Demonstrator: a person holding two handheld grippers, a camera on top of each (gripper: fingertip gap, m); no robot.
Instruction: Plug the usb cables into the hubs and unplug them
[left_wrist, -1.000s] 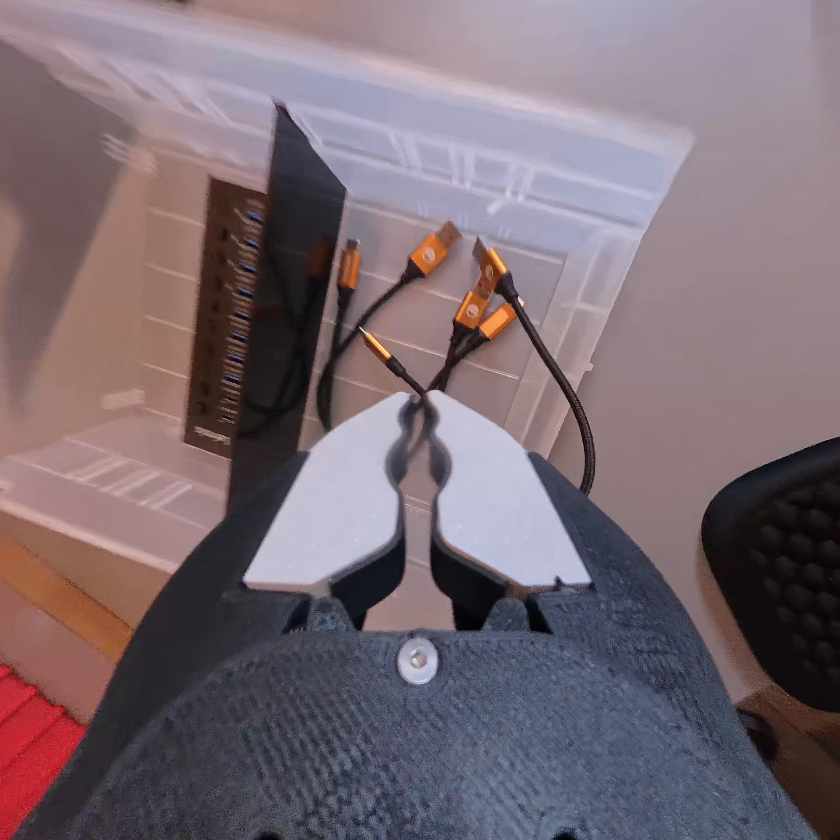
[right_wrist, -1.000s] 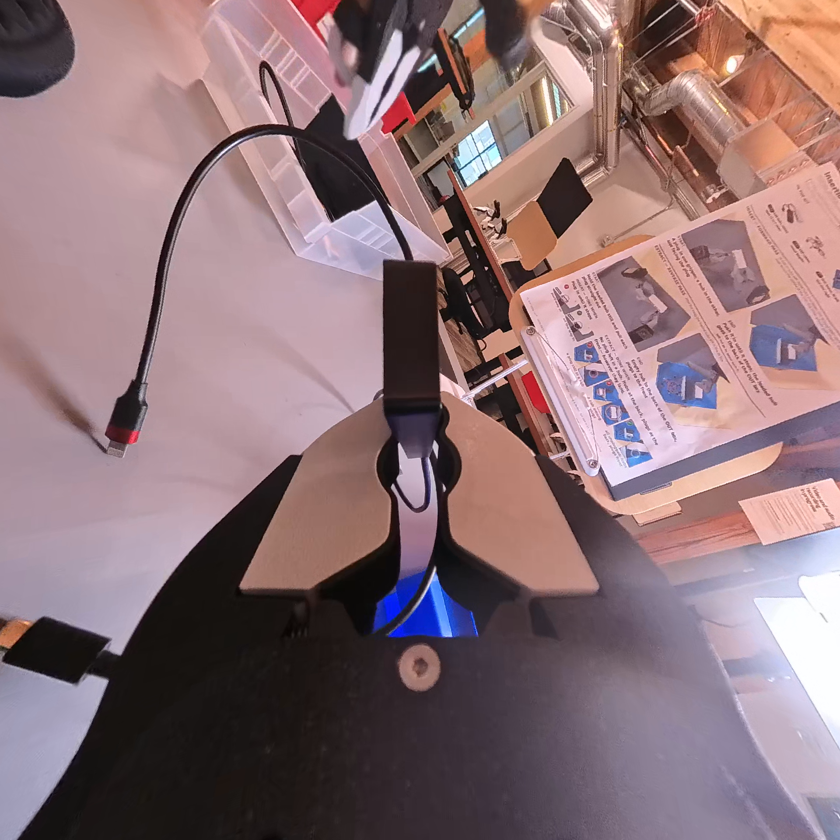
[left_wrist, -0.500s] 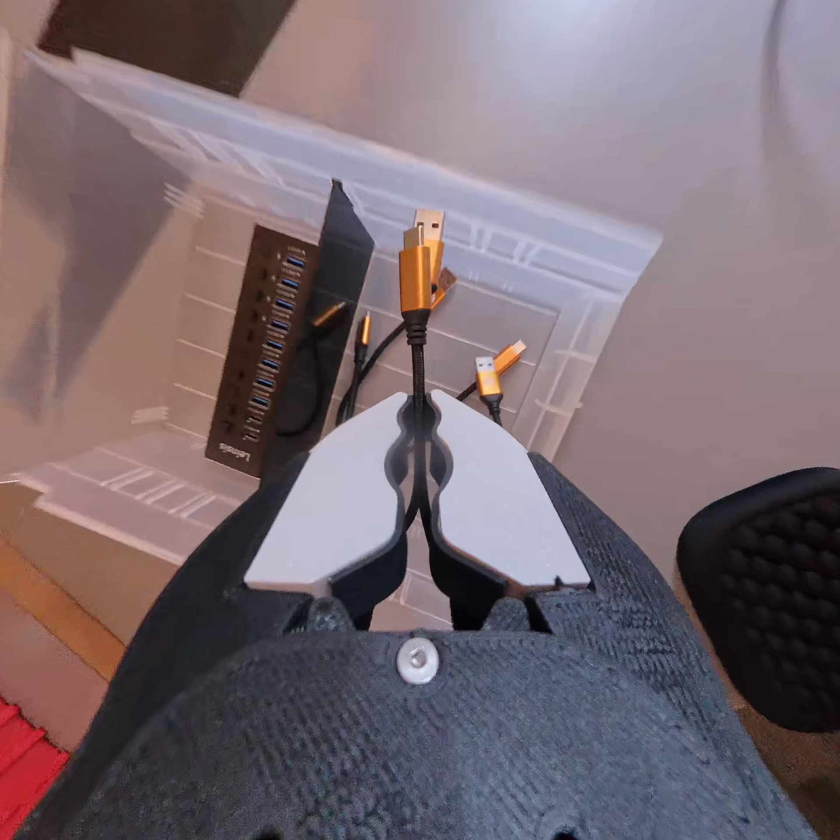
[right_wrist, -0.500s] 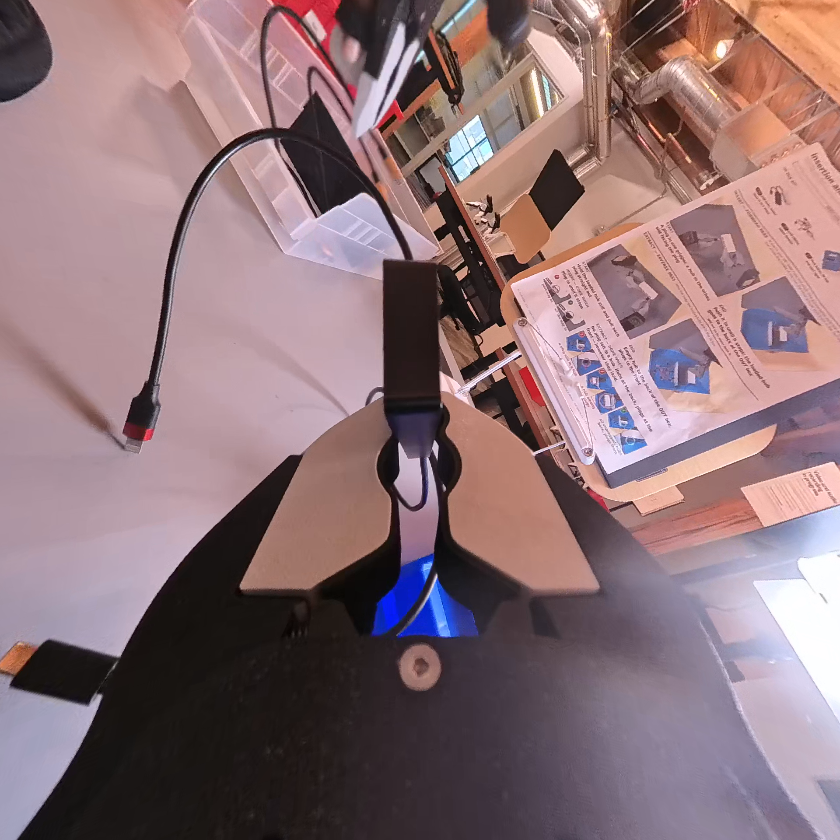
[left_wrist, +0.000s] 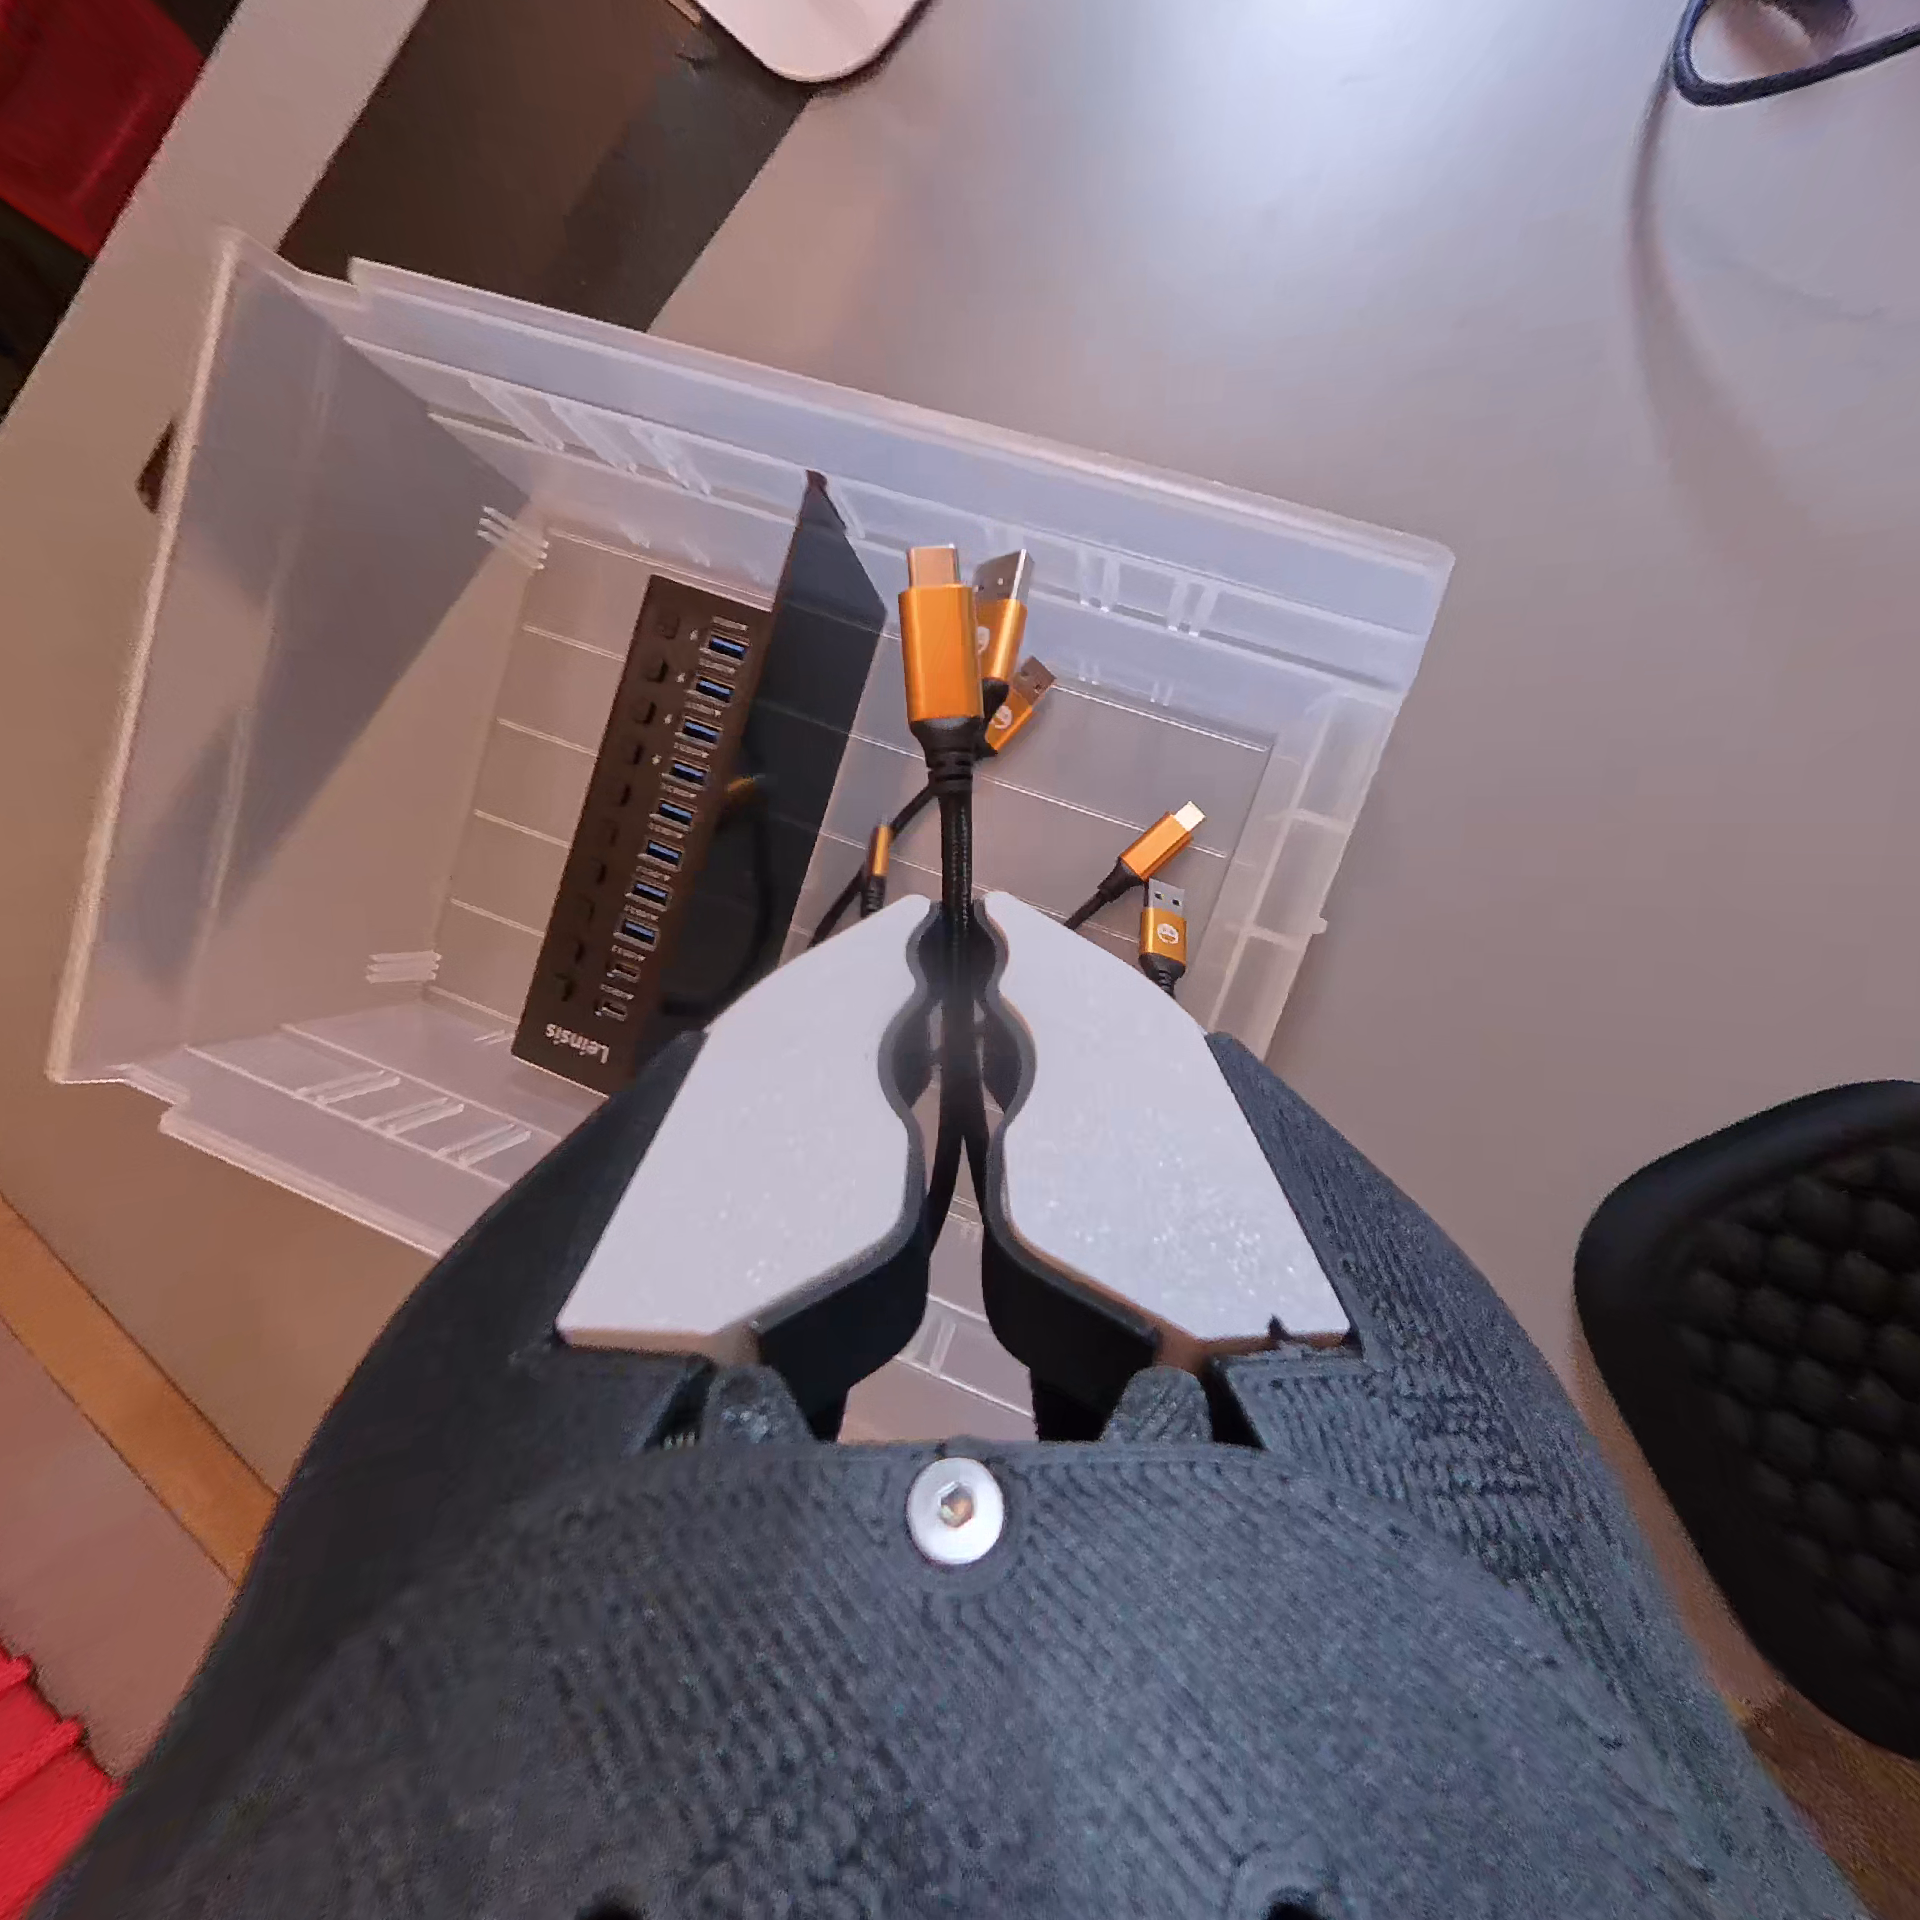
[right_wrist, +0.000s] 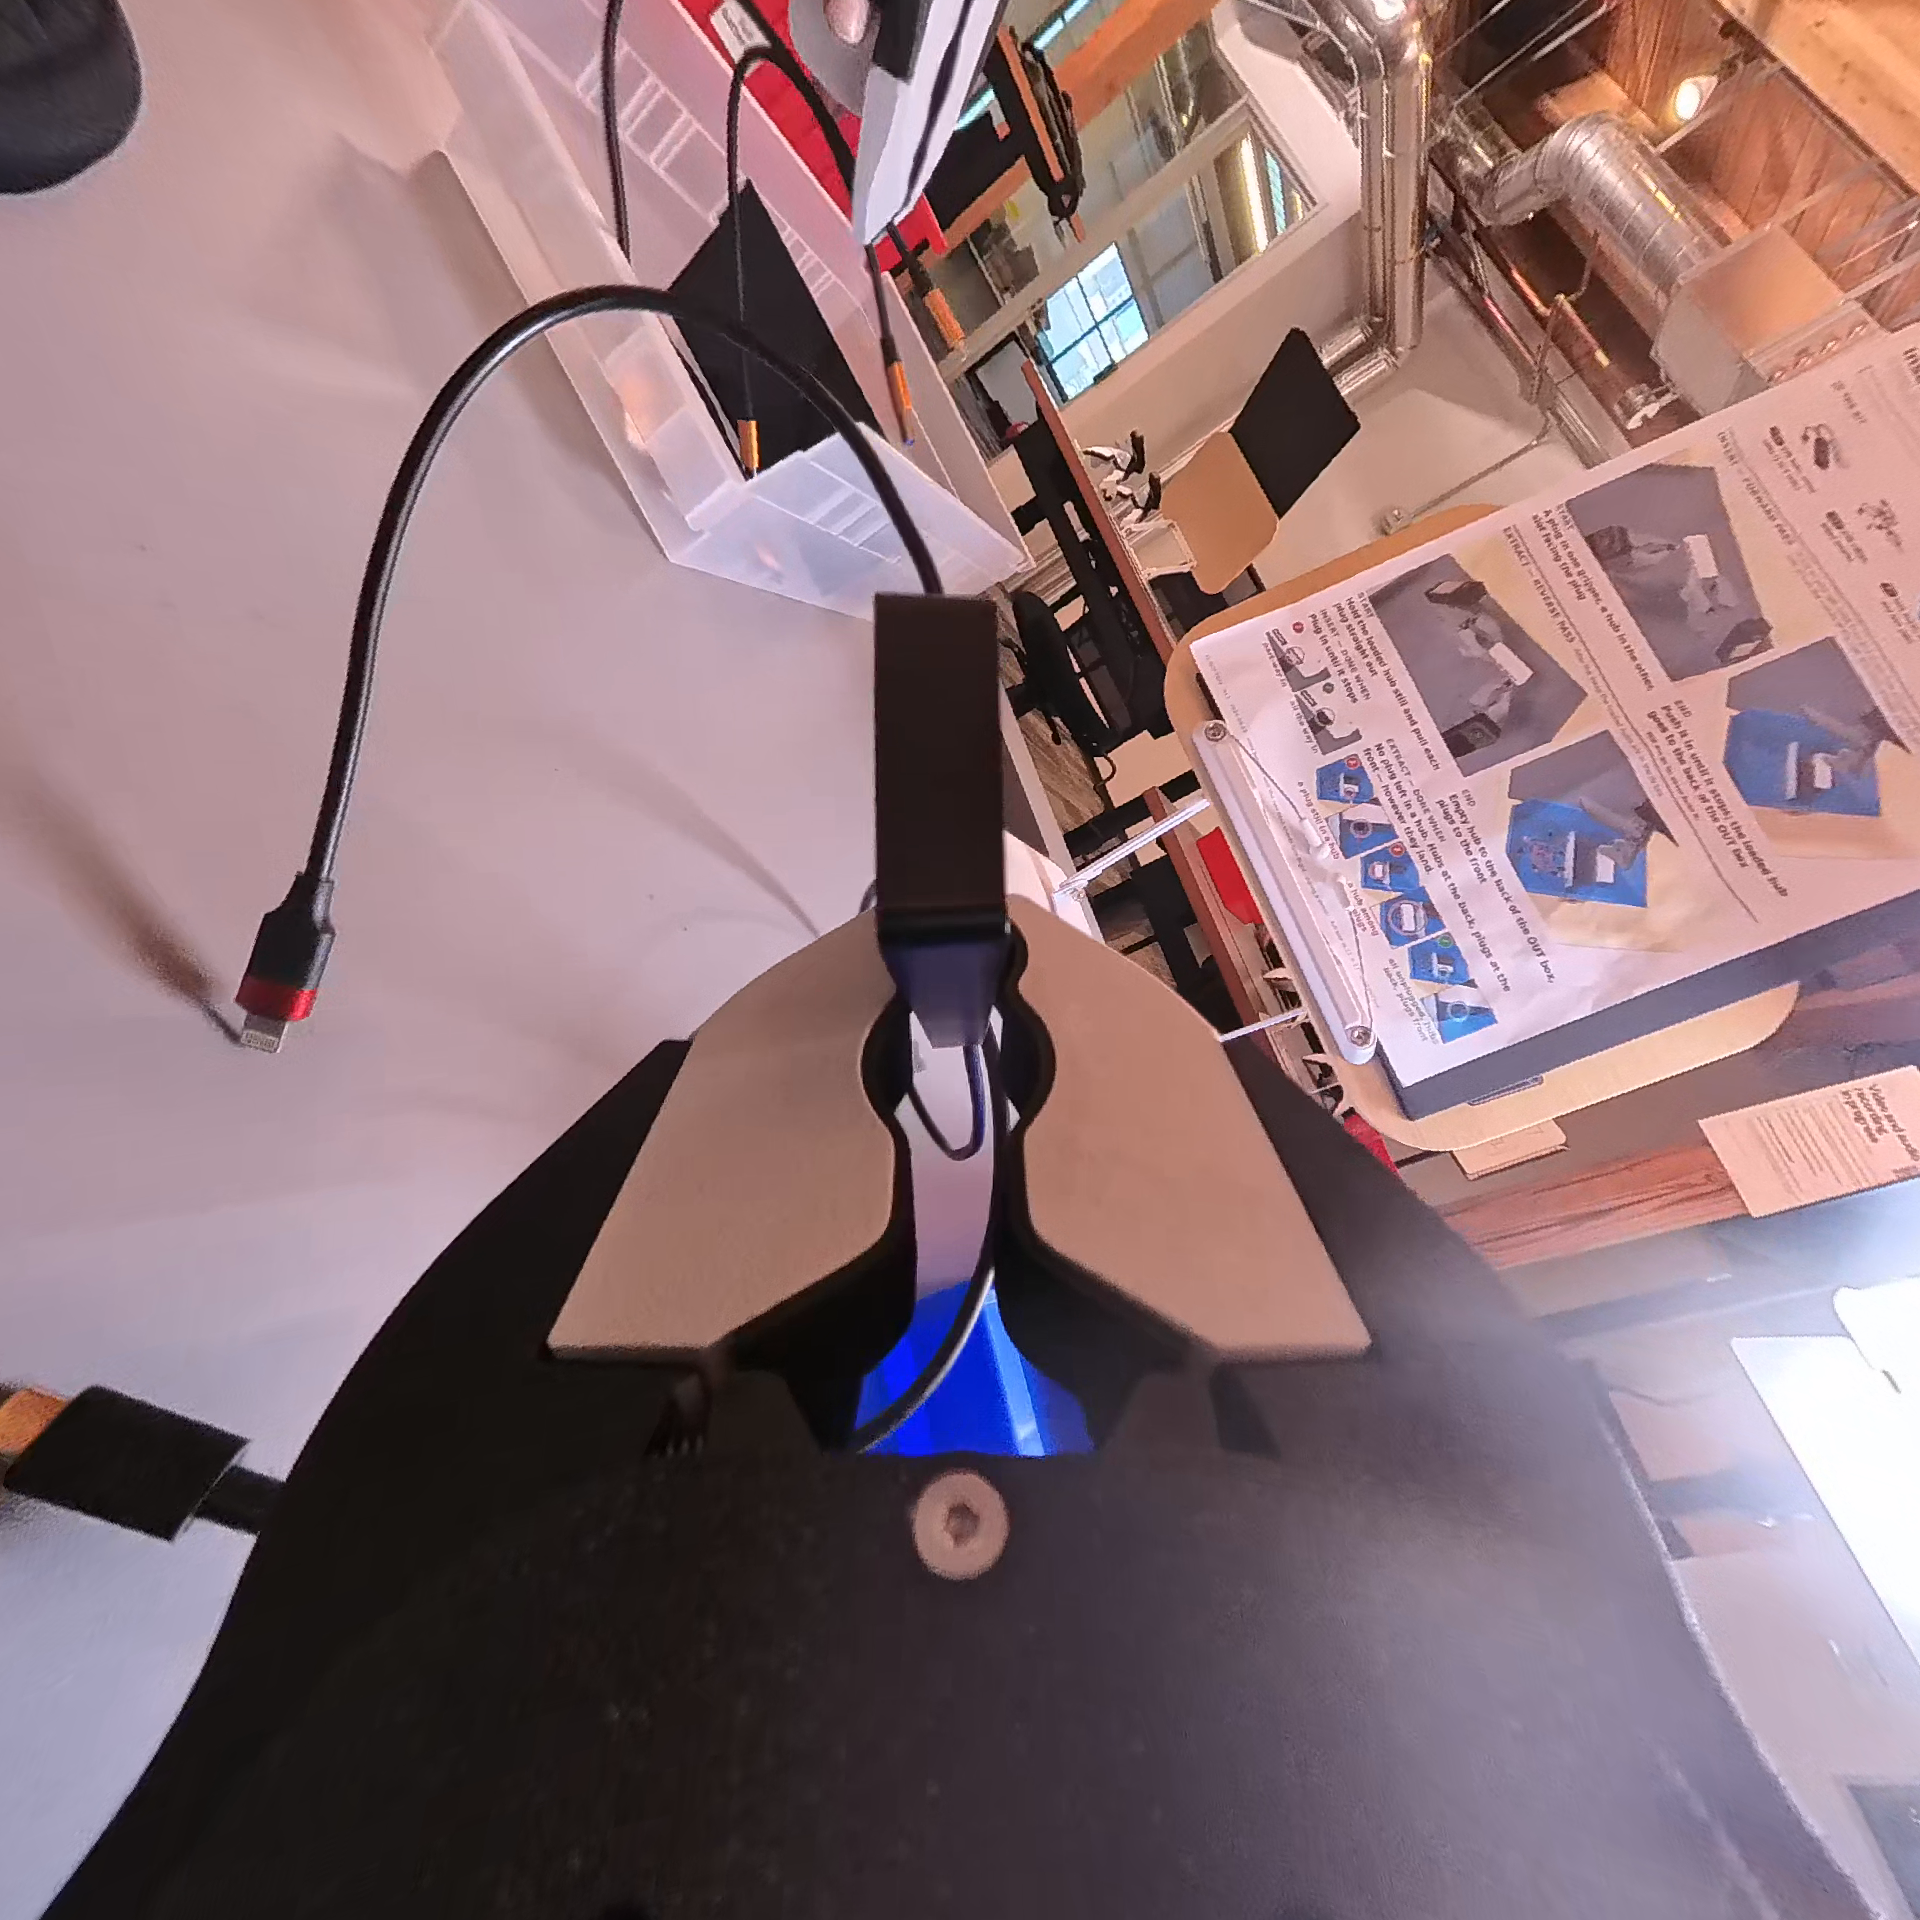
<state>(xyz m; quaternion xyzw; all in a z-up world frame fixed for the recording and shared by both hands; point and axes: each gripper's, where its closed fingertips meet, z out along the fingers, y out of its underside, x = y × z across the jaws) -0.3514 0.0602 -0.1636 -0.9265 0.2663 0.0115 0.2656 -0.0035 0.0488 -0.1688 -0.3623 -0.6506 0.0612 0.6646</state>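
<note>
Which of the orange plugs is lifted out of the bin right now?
The large orange plug standing above the left gripper, whose fingers pinch its braided cable. The other orange plugs lie loose in the clear bin.

Clear bin (left_wrist: 1340, 665), black chair (left_wrist: 1766, 1382), instruction sheets (right_wrist: 1621, 727)

My left gripper (left_wrist: 961, 914) has pale grey fingers (left_wrist: 769, 1143) with wavy inner edges on a black, ribbed printed body, a silver screw behind them. My right gripper (right_wrist: 943, 966) matches: tan-grey fingers (right_wrist: 1174, 1174), smooth black shell, one screw.
</note>
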